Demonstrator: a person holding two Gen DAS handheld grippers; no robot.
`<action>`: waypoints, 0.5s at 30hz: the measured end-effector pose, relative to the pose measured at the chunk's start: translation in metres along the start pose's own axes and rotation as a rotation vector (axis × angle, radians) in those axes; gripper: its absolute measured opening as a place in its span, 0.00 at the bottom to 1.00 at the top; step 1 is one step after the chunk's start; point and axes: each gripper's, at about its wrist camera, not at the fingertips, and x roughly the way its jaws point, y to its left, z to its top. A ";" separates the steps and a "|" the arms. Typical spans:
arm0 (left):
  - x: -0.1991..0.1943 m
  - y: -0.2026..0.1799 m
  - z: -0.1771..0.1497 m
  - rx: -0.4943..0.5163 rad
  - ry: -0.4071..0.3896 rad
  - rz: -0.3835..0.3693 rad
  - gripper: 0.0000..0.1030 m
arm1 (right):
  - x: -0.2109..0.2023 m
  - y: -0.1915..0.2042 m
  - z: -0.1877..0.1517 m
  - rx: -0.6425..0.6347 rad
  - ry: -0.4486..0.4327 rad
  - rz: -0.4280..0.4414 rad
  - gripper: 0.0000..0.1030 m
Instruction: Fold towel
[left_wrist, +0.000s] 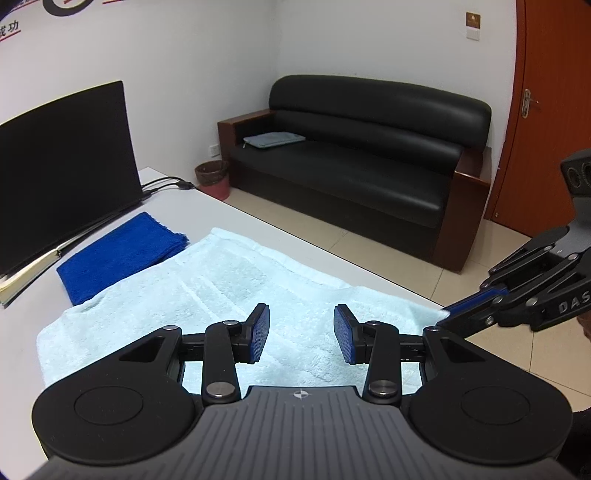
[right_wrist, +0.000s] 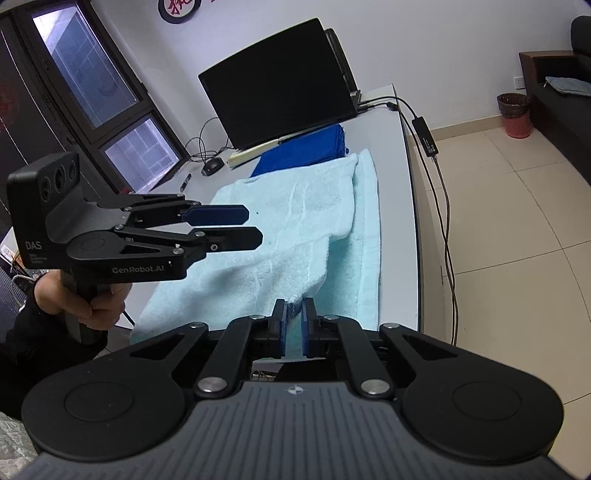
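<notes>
Right gripper (right_wrist: 293, 319) has its jaws pinched on a corner of the pale towel (right_wrist: 288, 221), lifting it off the desk (right_wrist: 395, 122). Left gripper (left_wrist: 301, 326) hovers above the cloth, jaws wide, empty. Probably best to grab the matching corner and keep edges aligned.

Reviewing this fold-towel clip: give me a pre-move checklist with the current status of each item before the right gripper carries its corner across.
1. Right gripper shut on the light towel corner: ok, fabric sits pinched between its pads.
2. Lifted layer free: ok, it rises off the lower layer near the table edge.
3. Left gripper has a hold: not ok, it is open, above the towel, holding nothing.
4. Blue towel clear of the fold: cannot tell; it lies beside the light towel, edges meeting.
5. Monitor out of the way: ok, it stands behind both towels.
6. Cable off the towel: ok, it hangs over the table edge.
</notes>
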 end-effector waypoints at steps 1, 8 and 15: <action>-0.002 0.001 0.000 -0.002 -0.005 0.002 0.41 | -0.004 0.001 0.002 0.004 -0.015 0.004 0.07; -0.005 0.004 -0.004 -0.009 -0.004 0.006 0.41 | -0.012 -0.004 0.003 0.028 -0.042 -0.053 0.07; 0.004 -0.003 -0.011 -0.008 0.025 -0.025 0.41 | 0.002 -0.021 -0.010 0.091 -0.017 -0.110 0.07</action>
